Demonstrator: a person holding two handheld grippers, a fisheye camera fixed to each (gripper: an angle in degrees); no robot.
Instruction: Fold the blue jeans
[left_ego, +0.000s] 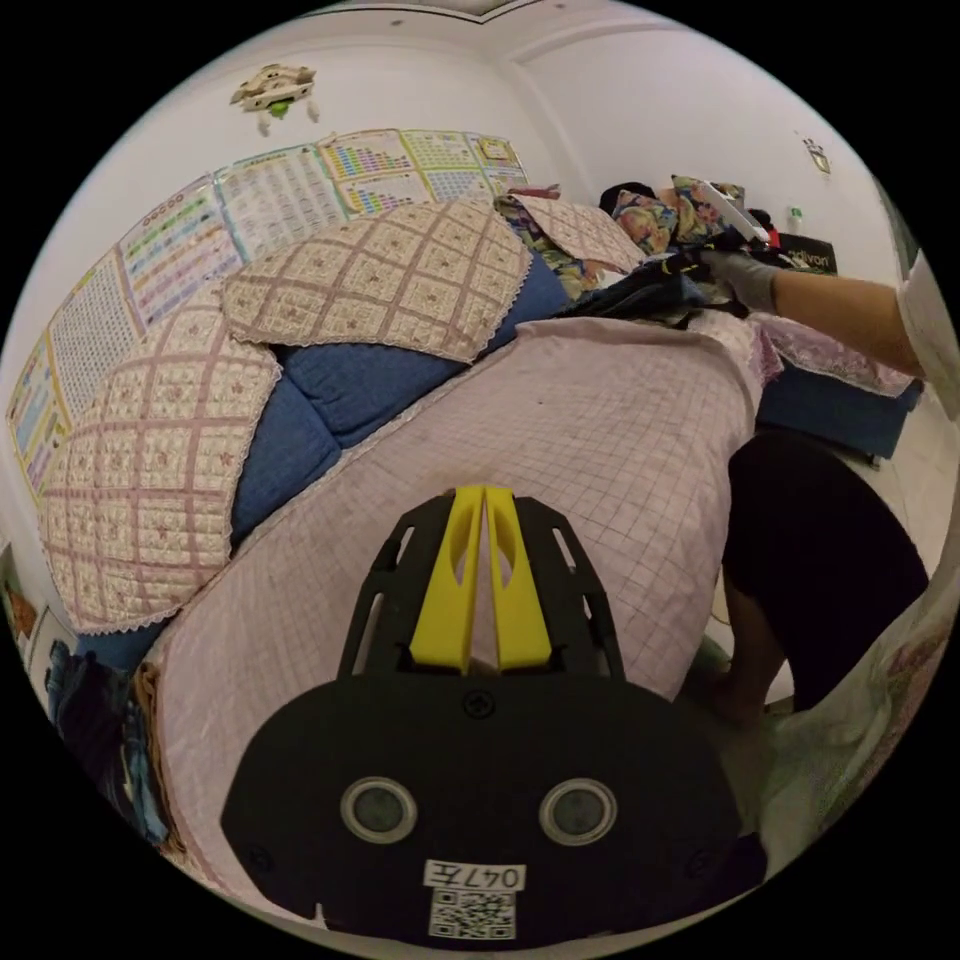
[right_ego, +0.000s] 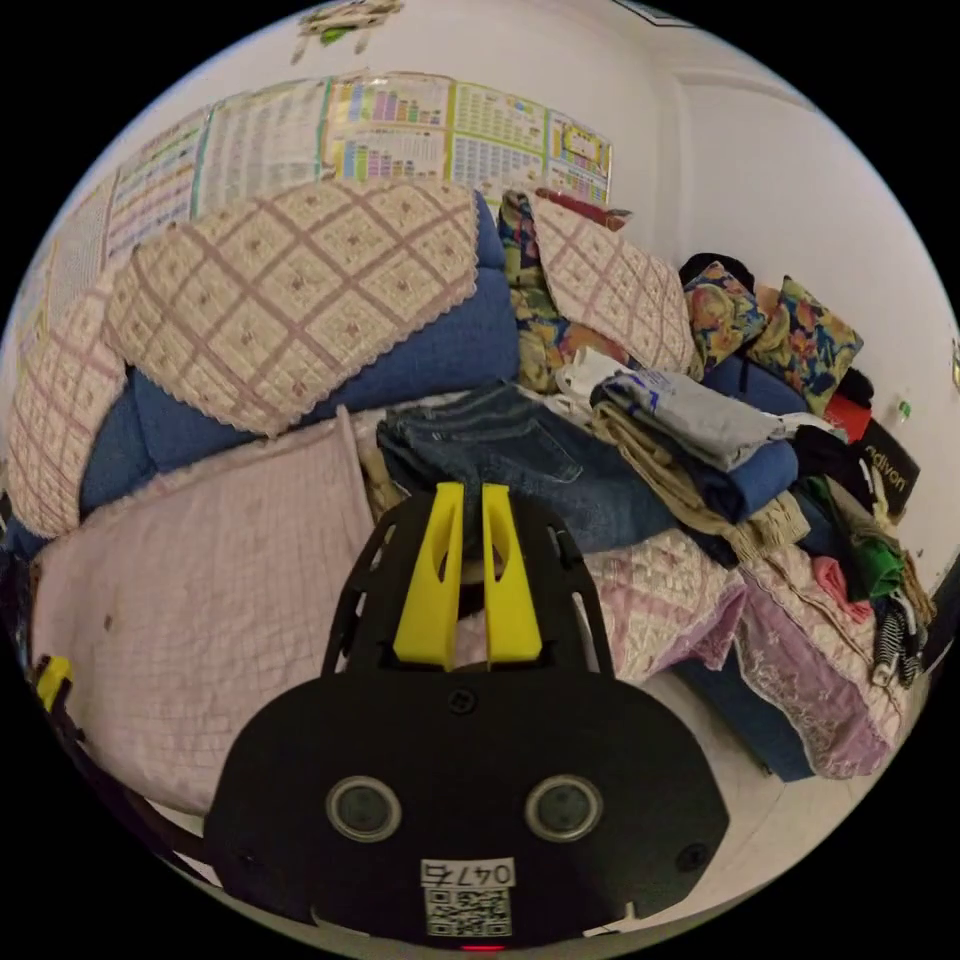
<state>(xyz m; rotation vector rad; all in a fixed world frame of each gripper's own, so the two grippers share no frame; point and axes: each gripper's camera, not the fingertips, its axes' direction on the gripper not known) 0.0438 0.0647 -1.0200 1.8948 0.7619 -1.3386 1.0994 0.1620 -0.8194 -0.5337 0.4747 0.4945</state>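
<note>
Lying crumpled at the far end of the sofa seat, blue jeans (right_ego: 520, 455) show heavy dark denim with a stitched back pocket and waistband facing up. Just beside them a stack of folded clothes (right_ego: 700, 440) holds grey, navy and tan layers, partly resting on the jeans' leg. Seat cover (right_ego: 200, 560) is pale pink quilted cloth with a fine grid; the sofa's blue backrest (right_ego: 420, 350) carries diamond-quilted beige throws with scalloped lace edging (right_ego: 290, 290). Floral cushions (right_ego: 790, 335) sit in the far corner; loose garments spill over the sofa's end.

Right tongs (right_ego: 470, 500): yellow jaws nearly together, a narrow slit between them, tips over the jeans' near edge; whether they touch or pinch fabric cannot be told, as the black housing hides the contact.

Left tongs (left_ego: 484, 500): yellow jaws pressed together on nothing, above the bare pink seat cover.

In the left gripper view, a gloved hand (left_ego: 745, 278) reaches to the clothes pile at the far end; the jeans there are dark and hard to make out. Charts (left_ego: 280, 195) line the wall, too blurred to read.
</note>
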